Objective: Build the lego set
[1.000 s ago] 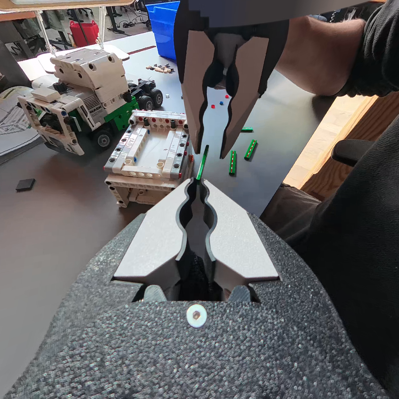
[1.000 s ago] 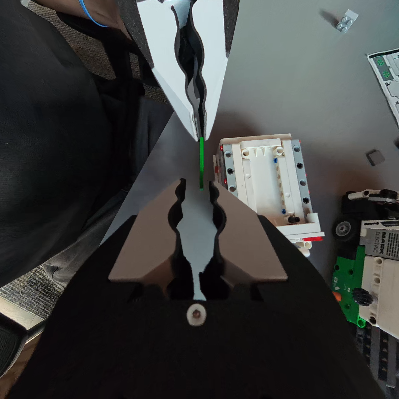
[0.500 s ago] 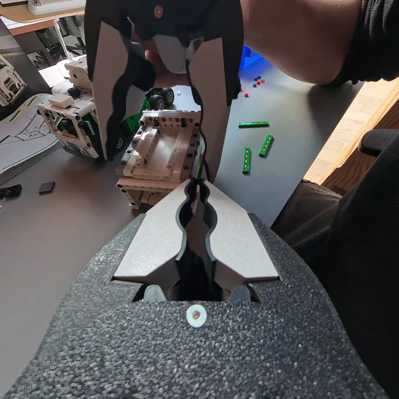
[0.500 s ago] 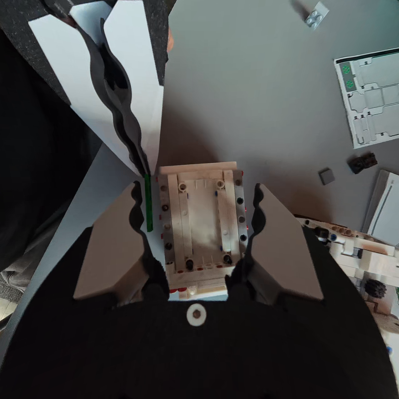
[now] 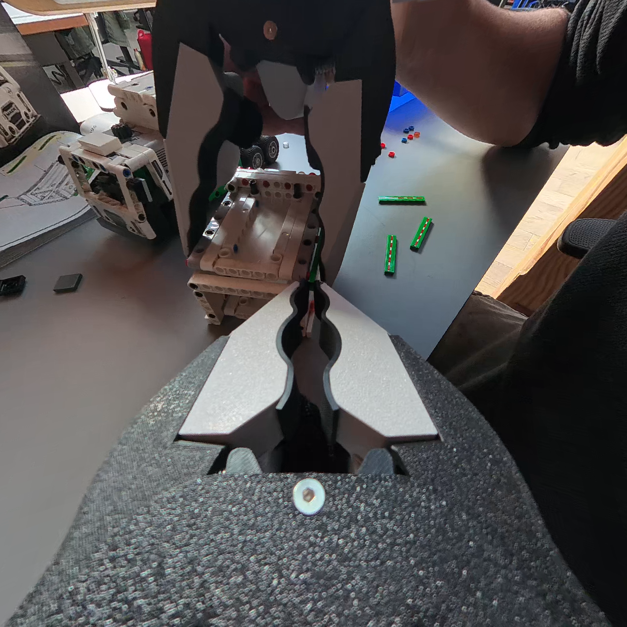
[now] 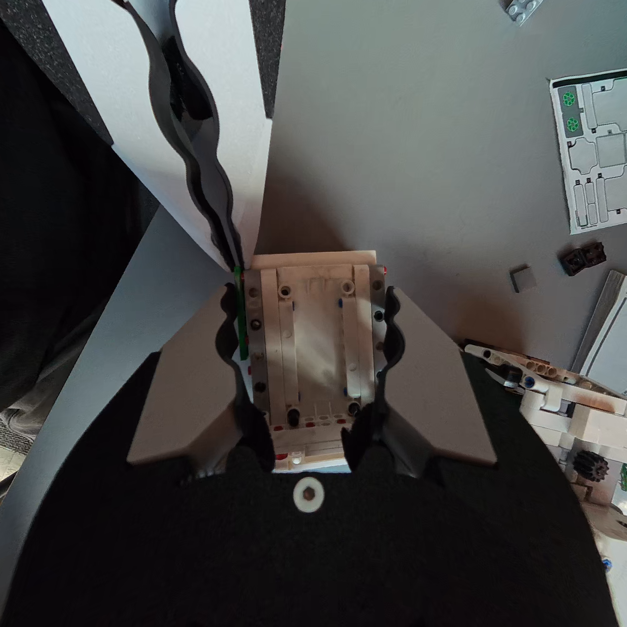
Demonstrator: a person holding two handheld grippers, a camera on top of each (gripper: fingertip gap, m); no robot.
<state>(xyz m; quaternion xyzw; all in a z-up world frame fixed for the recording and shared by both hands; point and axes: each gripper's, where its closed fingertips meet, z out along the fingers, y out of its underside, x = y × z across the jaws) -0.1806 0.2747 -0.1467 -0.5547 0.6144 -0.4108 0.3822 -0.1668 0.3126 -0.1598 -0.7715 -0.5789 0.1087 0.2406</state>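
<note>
Right hand-held gripper (image 6: 307, 342): spread wide, one finger on each long side of the white lego box assembly (image 6: 314, 342).
Left hand-held gripper (image 6: 237, 263): pinched on the green strip (image 6: 241, 315), which lies against the assembly's side nearest the surface (image 6: 407, 152) edge.
Far corner: grey plate (image 6: 520, 10).
Far side: sticker sheet (image 6: 597, 152), dark bricks (image 6: 585, 258), grey tile (image 6: 523, 279).
Beside the assembly: white truck model (image 6: 559, 424).

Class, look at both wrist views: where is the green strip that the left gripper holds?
The green strip is pinched in the left gripper, pressed along the white box's side, between it and one finger of the open right gripper.
</note>
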